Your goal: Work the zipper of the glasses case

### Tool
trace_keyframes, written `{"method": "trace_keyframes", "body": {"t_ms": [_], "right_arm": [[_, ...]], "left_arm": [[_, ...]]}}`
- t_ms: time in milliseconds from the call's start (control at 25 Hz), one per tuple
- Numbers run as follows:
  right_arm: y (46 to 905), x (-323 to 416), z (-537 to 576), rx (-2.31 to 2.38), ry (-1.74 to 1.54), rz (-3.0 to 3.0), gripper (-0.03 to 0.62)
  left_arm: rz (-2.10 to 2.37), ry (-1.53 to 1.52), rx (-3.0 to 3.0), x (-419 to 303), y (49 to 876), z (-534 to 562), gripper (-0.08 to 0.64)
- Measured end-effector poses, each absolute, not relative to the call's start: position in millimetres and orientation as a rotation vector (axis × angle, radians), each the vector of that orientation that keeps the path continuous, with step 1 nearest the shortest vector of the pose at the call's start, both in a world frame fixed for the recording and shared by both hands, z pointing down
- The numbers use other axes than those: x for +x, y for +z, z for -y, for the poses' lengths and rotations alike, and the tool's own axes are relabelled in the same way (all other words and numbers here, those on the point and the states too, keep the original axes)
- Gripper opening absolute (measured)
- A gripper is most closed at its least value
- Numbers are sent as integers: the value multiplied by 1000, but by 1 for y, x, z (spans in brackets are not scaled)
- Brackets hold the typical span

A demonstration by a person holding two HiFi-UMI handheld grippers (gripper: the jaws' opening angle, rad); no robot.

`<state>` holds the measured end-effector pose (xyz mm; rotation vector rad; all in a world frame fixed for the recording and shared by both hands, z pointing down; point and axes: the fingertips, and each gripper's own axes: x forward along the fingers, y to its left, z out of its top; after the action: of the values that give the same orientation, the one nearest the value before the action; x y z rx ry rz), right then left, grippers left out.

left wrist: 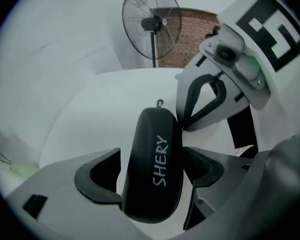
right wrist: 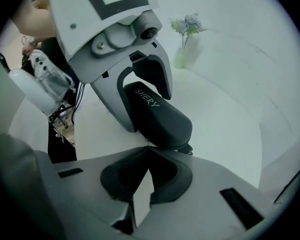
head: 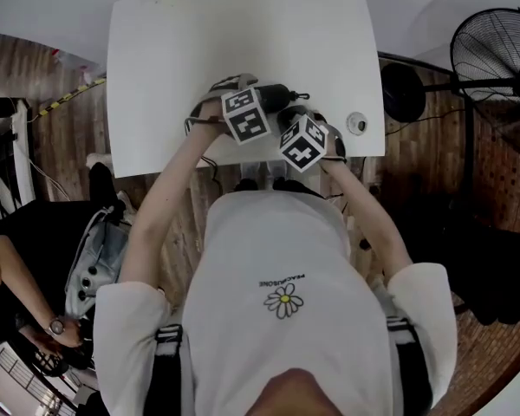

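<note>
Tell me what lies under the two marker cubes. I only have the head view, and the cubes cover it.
Observer: A black glasses case lettered SHERY lies on the white table, between the wide-apart jaws of the left gripper.
Operator: Is the right gripper open as well?
Observer: No. The right gripper is shut, with its tips meeting right against the case's edge. I can't make out whether anything is pinched between them.
</note>
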<state>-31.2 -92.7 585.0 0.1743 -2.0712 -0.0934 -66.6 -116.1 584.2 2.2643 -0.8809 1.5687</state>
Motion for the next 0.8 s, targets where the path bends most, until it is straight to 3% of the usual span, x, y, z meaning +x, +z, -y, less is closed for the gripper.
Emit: {"method": "trace_keyframes", "body": {"t_ms": [360, 440, 800], "right_arm": [[587, -29, 94, 119, -189, 2050, 6], [586, -26, 97, 120, -198, 2044, 6], [578, -54, 61, 59, -119, 2117, 6]], "left_arm": [[794, 1756, 2224, -110, 595, 82, 376], [804, 1746, 2238, -110, 595, 78, 341], [933, 1600, 2179, -98, 593, 77, 314]]}}
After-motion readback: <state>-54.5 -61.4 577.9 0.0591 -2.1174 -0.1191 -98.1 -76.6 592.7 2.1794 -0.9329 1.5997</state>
